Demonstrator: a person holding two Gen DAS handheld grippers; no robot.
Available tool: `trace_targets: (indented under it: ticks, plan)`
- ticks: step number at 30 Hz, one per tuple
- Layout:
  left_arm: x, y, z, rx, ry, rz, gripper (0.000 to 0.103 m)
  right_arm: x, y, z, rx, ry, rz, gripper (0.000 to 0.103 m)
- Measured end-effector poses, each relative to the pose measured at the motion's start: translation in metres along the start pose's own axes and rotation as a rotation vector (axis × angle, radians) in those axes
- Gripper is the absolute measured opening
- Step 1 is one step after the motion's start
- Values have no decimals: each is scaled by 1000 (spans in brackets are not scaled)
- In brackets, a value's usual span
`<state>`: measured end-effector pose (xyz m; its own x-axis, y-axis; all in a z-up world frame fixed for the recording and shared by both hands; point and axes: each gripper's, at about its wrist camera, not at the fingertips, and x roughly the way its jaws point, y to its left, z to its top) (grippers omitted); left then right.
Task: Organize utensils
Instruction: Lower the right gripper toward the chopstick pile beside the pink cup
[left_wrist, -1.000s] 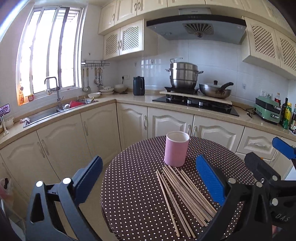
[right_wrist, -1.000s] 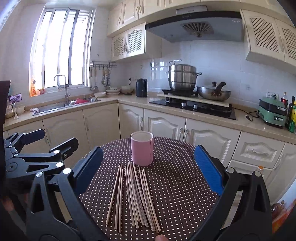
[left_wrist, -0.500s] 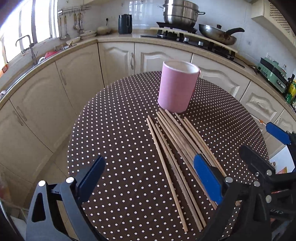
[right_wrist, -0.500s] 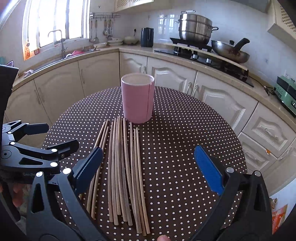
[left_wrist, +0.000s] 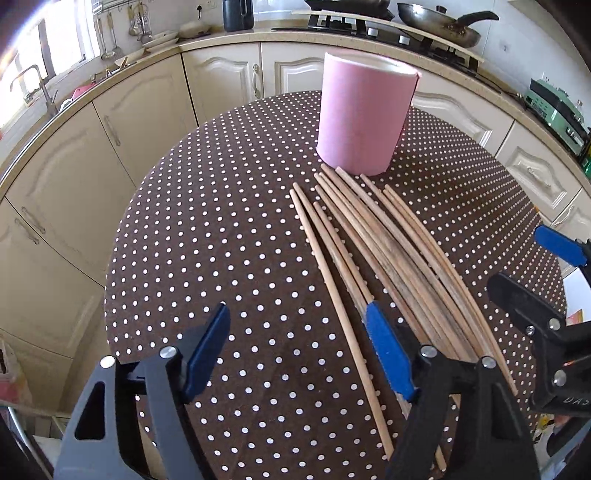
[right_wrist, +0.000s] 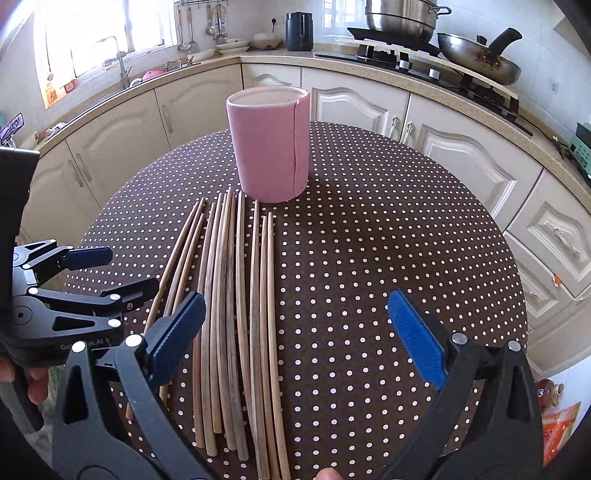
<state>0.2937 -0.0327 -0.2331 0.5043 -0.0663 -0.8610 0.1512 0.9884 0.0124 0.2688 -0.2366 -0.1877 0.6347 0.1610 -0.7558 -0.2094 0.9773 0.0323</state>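
We found the chopsticks (right_wrist: 236, 314) lying loose in a rough fan on the dotted worktop (right_wrist: 369, 240), their far tips just short of the pink holder (right_wrist: 269, 144), which stood upright and, as far as its rim showed, held nothing. None had gone in yet, so we judged the job at its very start: the first pick. The left gripper (left_wrist: 295, 354) hung low over the near ends with its jaws spread wide and nothing between them; its right-hand finger sat over the left edge of the bundle, and the outermost stick lay in the gap. The right gripper (right_wrist: 295, 332) was likewise wide open and empty, straddling the right half of the fan. We reckoned the clean way was to take the outermost stick, or a pair, rather than bite into the pile; to close near the thick end, across the stick's length; and to lift before tilting, so the neighbours were not dragged. The sticks looked thin and round, apt to roll or pivot in flat pads, so a square, firm pinch seemed wise. The holder looked light; we judged it should be entered from above, not nudged.
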Motion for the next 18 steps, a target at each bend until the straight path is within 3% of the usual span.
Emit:
trace_targets:
  ticks: [5,14,18]
  plan:
    - [12,-3,0,14,36,35,74,3,-2,0,8,10,8,97]
    - [21,-5,11,28,59,32,74,10,-8,4,7,40,25,97]
    - [21,4,14,27,55,0,64,17,-11,9,2,92,46,97]
